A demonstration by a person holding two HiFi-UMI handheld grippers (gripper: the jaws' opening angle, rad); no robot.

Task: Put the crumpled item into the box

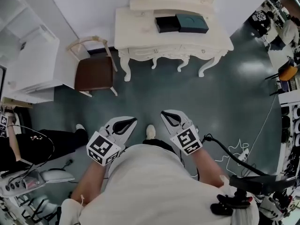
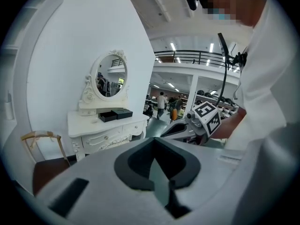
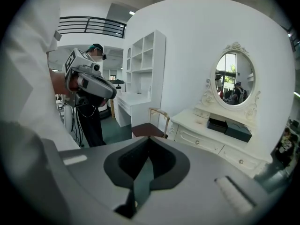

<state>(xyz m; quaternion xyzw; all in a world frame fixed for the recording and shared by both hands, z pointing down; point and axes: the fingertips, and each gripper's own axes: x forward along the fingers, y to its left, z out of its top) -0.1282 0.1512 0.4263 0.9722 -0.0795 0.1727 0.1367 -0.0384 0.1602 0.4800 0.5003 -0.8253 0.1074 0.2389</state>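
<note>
Pressed together and empty: the left gripper [image 1: 127, 122] and the right gripper [image 1: 168, 116] both have their jaws shut, with nothing between them. Each gripper's own view shows only a thin seam down the middle of its dark pads. Both are held low and close to the person's body, tips aimed forward over bare green floor [image 1: 197, 93].

Beyond the floor, off to the left, a brown-seated chair [image 1: 93, 72] stands near the counter's left end. Straight ahead is the white carved counter [image 1: 140, 32], well apart from both grippers.

On the counter's top, toward its back, the black box [image 1: 167, 24] sits open with its mouth facing up. A dark teal lid [image 1: 192, 23] lies just beside it on the right, so the pair run along the counter's length. Behind them rises an oval mirror [image 3: 235, 78] in a white frame.

The crumpled item I cannot make out in any view. It is too small at this range or hidden, so its heading and long axis cannot be told.

By my reading the task is at its very start, in the approach, with nothing yet picked up. The next move calls for stepping up to the counter, finding the item, spreading one pair of jaws and bringing them down around it.
</note>
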